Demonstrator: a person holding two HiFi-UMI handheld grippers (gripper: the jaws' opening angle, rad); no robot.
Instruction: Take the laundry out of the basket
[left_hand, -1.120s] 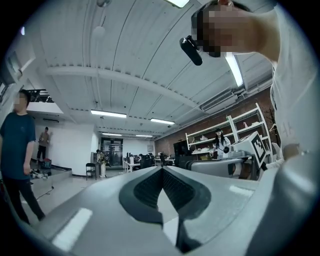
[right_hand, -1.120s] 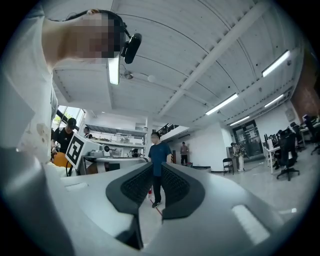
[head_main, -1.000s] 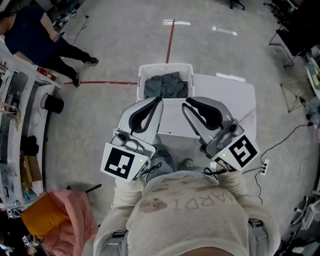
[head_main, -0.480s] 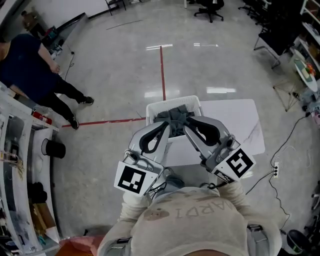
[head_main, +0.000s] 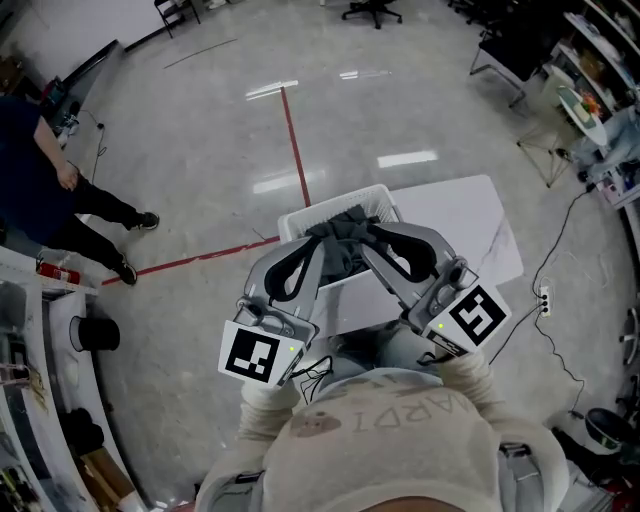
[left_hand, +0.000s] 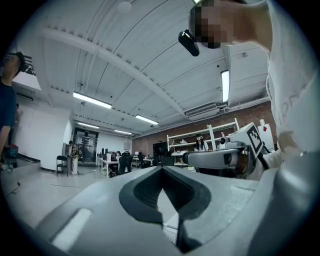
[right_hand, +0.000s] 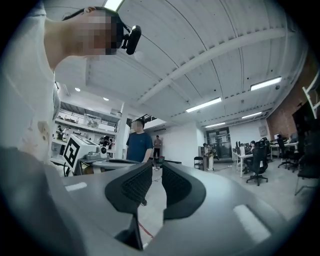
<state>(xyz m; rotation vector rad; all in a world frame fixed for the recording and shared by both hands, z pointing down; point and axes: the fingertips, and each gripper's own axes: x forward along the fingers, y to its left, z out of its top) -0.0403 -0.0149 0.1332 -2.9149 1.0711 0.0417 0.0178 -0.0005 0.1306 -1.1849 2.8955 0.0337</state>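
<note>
A white laundry basket (head_main: 300, 218) stands on the floor against a white table (head_main: 455, 215), with grey laundry (head_main: 345, 228) heaped inside. In the head view both grippers are held side by side above the basket's near side, their tips over the laundry. My left gripper (head_main: 322, 242) has its jaw tips touching, with nothing between them (left_hand: 161, 168). My right gripper (head_main: 366, 236) shows a narrow empty gap between its pads (right_hand: 157, 172). Both gripper views look out level across the room, not down at the laundry.
A person in a dark top (head_main: 45, 190) stands at the left, near a shelf unit (head_main: 25, 330) and a black cylinder (head_main: 85, 333). Red tape lines (head_main: 295, 150) cross the floor. A cable and power strip (head_main: 545, 297) lie to the right of the table.
Both grippers have moved forward from the basket's near edge to over the laundry. The head view has swung, so the basket sits lower in the picture.
</note>
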